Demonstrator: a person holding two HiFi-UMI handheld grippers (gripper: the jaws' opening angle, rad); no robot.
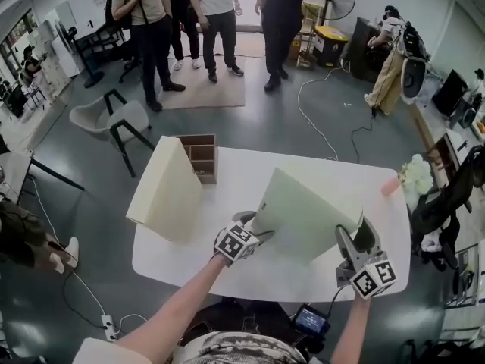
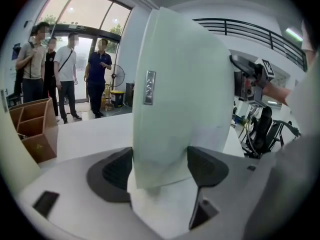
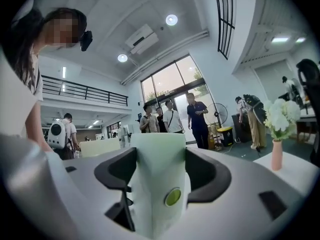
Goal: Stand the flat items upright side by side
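Fingers (image 2: 116, 170) of the left gripper (image 1: 252, 223), dark and ribbed on their inner faces, are clamped on a lower corner of a pale green file box (image 1: 307, 218). The box is a broad, smooth, flat slab with rounded corners, and it is held tilted over the white bench (image 1: 227, 268). Its opposite edge is pinched between the fingers (image 3: 206, 170) of the right gripper (image 1: 355, 237), with both pads pressed against it. Whether its lower edge touches the bench cannot be told.

A small metal label plate (image 2: 149, 87) is seen on the spine beyond the left fingers, and a round green disc (image 3: 173, 196) between the right fingers. Beyond and left of the left fingers a cream file box (image 1: 165, 192) is stood leaning, with a brown compartment rack (image 1: 201, 156) partly hidden behind it.
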